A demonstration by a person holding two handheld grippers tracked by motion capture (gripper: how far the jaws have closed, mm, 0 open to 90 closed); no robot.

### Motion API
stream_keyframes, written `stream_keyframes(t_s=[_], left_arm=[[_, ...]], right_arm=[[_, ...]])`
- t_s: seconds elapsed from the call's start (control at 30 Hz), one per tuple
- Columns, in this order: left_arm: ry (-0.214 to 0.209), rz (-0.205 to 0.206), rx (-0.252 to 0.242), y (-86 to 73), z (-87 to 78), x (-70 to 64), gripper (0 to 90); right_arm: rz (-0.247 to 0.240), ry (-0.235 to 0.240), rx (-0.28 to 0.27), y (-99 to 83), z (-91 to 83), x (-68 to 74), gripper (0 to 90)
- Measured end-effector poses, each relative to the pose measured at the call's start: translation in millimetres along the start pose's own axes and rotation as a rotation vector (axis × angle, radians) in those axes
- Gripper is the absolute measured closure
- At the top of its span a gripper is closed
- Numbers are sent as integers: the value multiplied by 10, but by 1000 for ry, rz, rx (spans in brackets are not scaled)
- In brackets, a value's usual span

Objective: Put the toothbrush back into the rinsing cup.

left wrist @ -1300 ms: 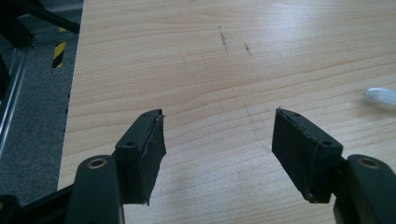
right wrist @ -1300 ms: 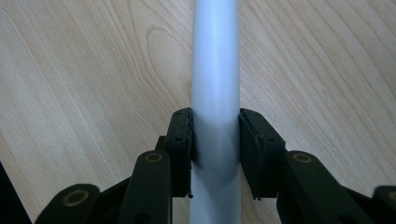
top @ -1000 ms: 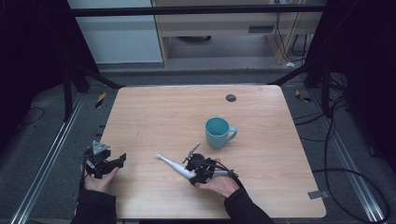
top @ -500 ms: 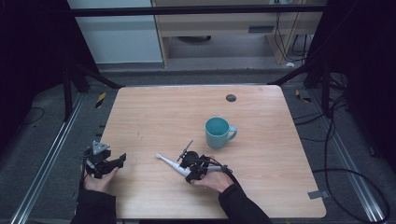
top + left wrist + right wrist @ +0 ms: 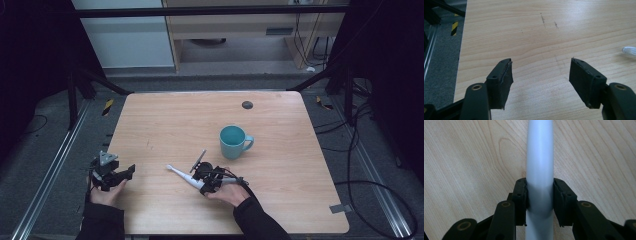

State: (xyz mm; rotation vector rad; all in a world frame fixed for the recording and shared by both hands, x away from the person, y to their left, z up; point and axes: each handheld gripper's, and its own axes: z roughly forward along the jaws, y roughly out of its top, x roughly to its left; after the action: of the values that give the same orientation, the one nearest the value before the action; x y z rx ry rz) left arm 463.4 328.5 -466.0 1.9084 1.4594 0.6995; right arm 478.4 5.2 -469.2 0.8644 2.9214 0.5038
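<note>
Two black claw jaws pinch smooth white toothbrush (image 5: 539,170).

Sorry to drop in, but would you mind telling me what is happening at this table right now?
A person works with tongs in each hand. The right tongs are shut on a white toothbrush lying near the table's front edge. The left tongs are open over bare wood at the left edge, holding nothing. A teal mug stands upright just beyond the toothbrush.
</note>
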Motion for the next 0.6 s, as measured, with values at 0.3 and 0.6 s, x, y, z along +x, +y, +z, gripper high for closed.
stream_keyframes(t_s=[0.3, 0.6], left_arm=[[0, 1, 1, 0, 1, 2, 347], [1, -1, 0, 0, 0, 4, 348]], right_arm=[[7, -11, 9, 24, -1, 18, 663], [25, 18, -71, 2, -124, 14, 665]])
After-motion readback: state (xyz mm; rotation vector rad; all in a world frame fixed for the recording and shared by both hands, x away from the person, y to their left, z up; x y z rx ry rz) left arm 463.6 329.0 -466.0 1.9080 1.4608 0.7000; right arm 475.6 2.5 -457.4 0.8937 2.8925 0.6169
